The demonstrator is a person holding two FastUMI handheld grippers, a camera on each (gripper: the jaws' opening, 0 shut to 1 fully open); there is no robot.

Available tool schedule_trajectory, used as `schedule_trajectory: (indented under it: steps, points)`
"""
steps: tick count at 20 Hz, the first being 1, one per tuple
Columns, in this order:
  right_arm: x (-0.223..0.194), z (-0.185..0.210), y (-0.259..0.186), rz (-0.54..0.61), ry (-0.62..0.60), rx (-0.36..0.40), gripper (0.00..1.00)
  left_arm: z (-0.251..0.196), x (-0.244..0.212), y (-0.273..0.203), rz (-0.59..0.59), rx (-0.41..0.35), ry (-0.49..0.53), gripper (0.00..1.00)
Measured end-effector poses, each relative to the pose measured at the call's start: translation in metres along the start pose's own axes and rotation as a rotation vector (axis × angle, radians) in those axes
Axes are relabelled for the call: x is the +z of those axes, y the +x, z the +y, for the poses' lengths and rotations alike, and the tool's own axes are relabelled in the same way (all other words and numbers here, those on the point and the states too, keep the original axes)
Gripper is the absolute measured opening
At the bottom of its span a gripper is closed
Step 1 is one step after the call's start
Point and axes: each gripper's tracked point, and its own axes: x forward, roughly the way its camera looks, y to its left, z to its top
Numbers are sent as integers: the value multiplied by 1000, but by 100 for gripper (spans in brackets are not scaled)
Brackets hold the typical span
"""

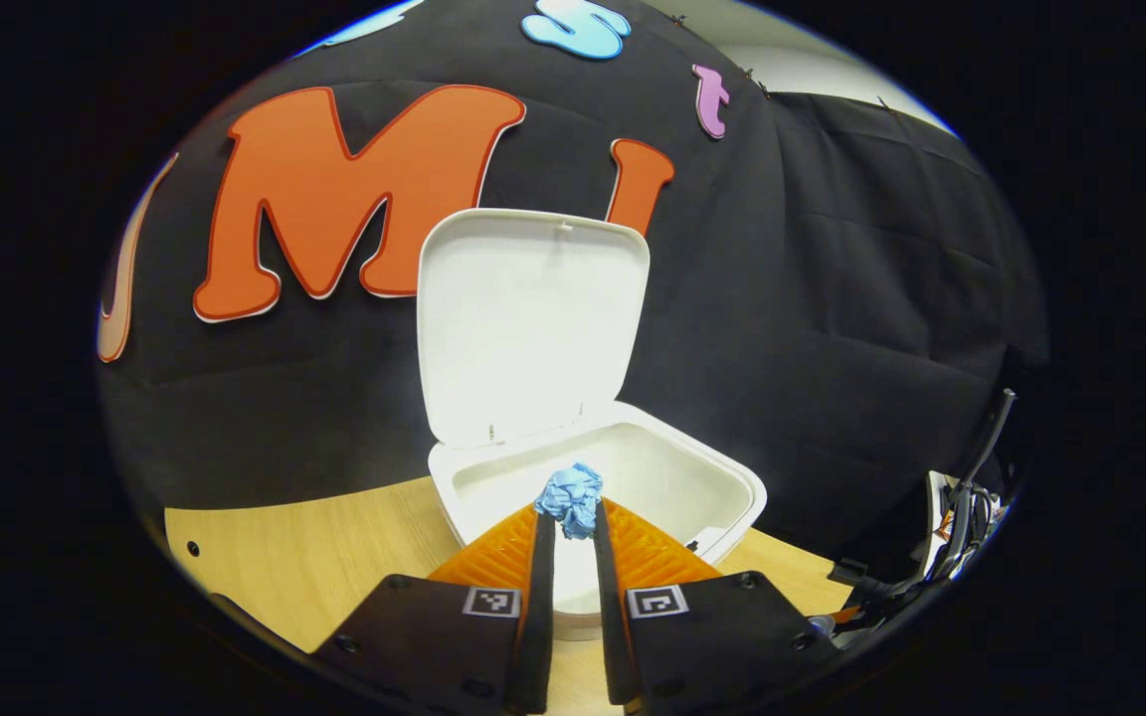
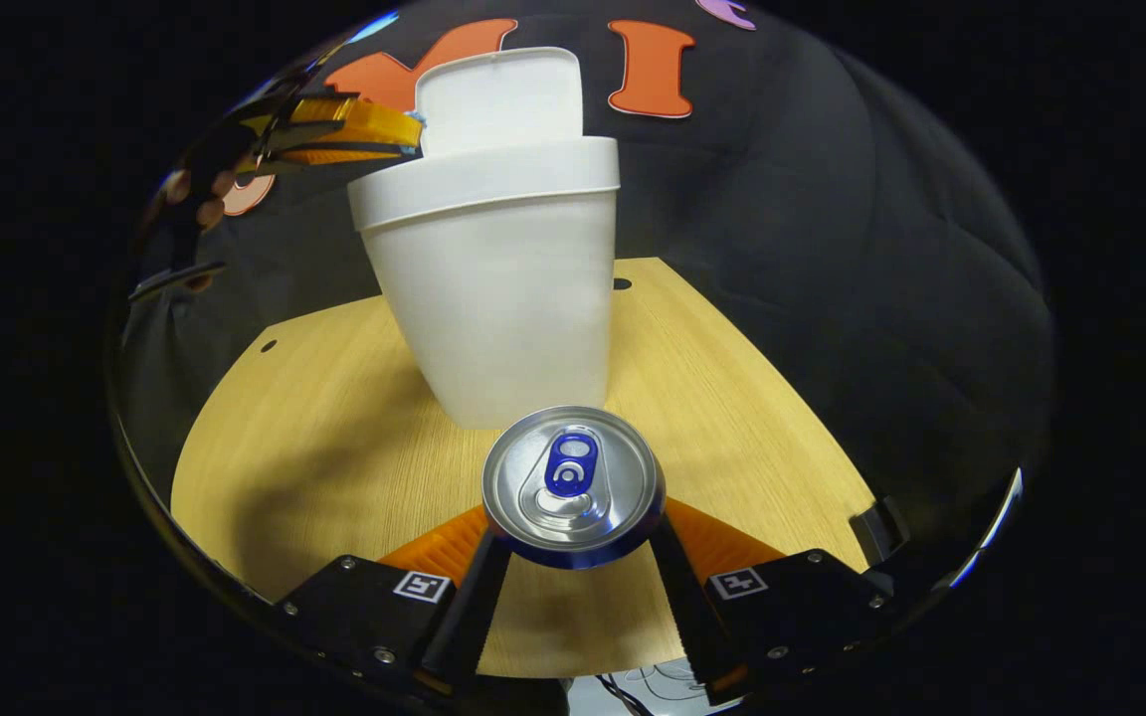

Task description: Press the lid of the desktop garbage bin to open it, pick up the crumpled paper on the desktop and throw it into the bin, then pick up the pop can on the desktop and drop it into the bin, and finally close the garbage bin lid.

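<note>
Bin (image 2: 498, 298) stands on tabletop (image 2: 314, 447), lid (image 1: 531, 318) upright behind its opening. Paper ball (image 1: 570, 499) sits between left claw (image 1: 570, 527) tips, over bin's near rim. Can (image 2: 573, 487) stands before bin, between right claw (image 2: 573, 557) fingers.

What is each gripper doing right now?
Left gripper: shut on the crumpled paper.
Right gripper: shut on the pop can.

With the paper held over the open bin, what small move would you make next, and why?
Probably open the left gripper to drop the crumpled paper: it is pinched at the fingertips above the bin, whose lid stands upright.
</note>
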Motion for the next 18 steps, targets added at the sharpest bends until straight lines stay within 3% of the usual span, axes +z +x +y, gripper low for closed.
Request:
schedule_trajectory:
  steps: [2,3,5,7,9,11,12,13,14,18]
  points:
    - [8,0,-5,18,23,29,80,1,-1,0,5,5,14,28]
    - [16,0,-8,13,33,40,80,1,-1,1,9,3,17,46]
    - [38,-5,-15,-30,22,37,80,2,-1,3,10,1,15,72]
    - [62,-9,-21,-65,-12,30,80,1,-1,0,10,5,9,74]
    - [81,-12,-25,-96,-41,25,80,3,-1,-2,5,8,0,87]
    - [102,-10,-30,-123,-59,30,75,7,0,-5,-7,18,-3,93]
    - [113,-9,-33,-138,-68,33,80,9,1,-7,-14,25,-1,95]
    - [122,-8,-36,-151,-76,38,75,11,2,-7,-20,33,1,96]
    - [132,-6,-38,-165,-82,40,80,14,2,-9,-24,42,2,96]
    - [164,-1,-47,-237,-105,66,80,27,1,-19,-40,80,0,96]
